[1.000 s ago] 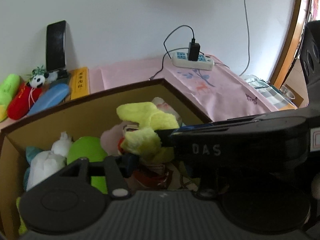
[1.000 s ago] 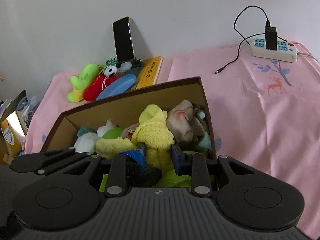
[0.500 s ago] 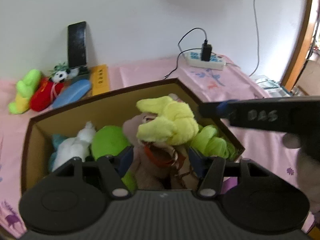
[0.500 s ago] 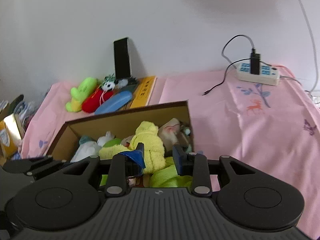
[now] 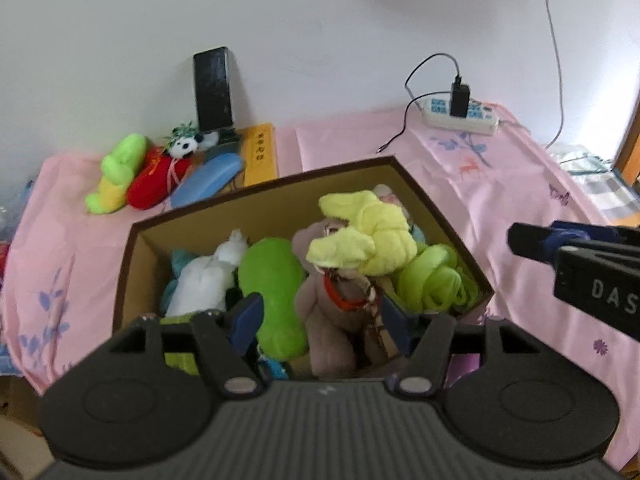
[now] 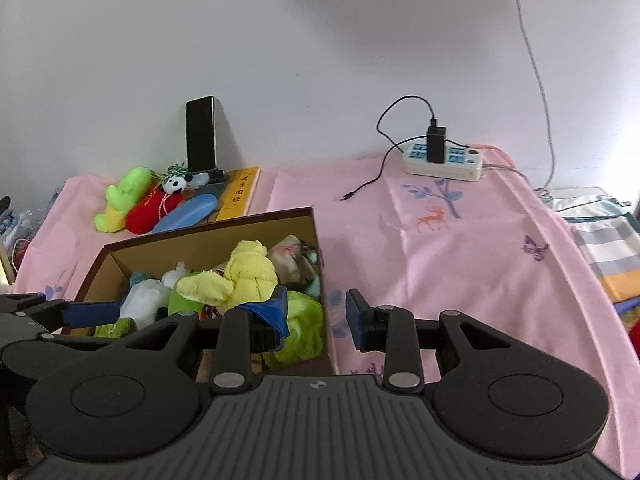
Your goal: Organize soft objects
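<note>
Left wrist view: a surface draped in a pink cloth [image 5: 500, 184] runs along a white wall [image 5: 320, 20] and carries an open cardboard box [image 5: 264, 208] packed with soft toys. Inside the box, from left to right, lie a white plush [image 5: 208, 276], a green plush [image 5: 276, 280], a brown plush [image 5: 332, 320] with an orange collar, and a bundle of lime-green fabric [image 5: 436, 276]; a yellow plush [image 5: 368, 236] rests on top of the brown one. The left claw [image 5: 320, 320] hangs over the near edge of the box, released, its blue-padded fingers spread on either side of the green and brown plushes without gripping them. The right claw [image 6: 316, 316] is likewise released and holds nothing; in the right wrist view its left finger sits above the lime-green fabric at the box's right wall, its right finger over the cloth outside the box. Behind the box, against the wall, a second group lies on the cloth: a green-and-yellow plush [image 6: 120, 204], a red plush [image 6: 154, 210] topped by a small panda [image 6: 174, 184], a blue oblong plush [image 6: 186, 212], and a yellow book [image 6: 240, 194]. A black phone [image 6: 200, 134] leans upright on the wall, and a white power strip [image 6: 444, 160] with a black charger plugged in sits well to the right.
</note>
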Motion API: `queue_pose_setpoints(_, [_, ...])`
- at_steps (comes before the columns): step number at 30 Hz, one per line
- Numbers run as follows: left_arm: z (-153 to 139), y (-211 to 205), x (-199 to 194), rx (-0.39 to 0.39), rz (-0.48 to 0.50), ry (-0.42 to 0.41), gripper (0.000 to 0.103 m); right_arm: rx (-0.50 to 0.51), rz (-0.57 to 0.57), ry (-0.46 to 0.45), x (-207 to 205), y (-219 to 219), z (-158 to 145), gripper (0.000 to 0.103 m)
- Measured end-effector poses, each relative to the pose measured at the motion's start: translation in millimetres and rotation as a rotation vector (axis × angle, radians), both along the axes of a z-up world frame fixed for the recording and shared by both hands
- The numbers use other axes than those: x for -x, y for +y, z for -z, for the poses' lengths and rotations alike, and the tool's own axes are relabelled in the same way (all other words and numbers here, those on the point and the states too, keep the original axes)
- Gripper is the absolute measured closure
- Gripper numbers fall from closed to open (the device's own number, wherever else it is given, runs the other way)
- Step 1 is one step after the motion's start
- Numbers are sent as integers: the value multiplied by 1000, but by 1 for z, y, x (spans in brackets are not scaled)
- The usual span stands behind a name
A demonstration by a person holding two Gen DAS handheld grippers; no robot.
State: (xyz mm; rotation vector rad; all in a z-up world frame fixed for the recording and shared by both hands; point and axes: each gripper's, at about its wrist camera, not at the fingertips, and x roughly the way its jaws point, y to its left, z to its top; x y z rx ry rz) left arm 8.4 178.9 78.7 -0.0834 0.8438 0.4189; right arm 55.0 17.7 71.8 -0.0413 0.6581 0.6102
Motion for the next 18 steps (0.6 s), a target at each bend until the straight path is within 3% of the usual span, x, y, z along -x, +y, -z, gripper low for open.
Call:
queue_pose_setpoints(9, [-9,-18,3,-46,-85,21,37,62,23,12,4,-7,-7,88])
queue_pose_setpoints(18, [-7,-22,-5,-12,-52,51,36,116,51,33,2,-10,-8,87])
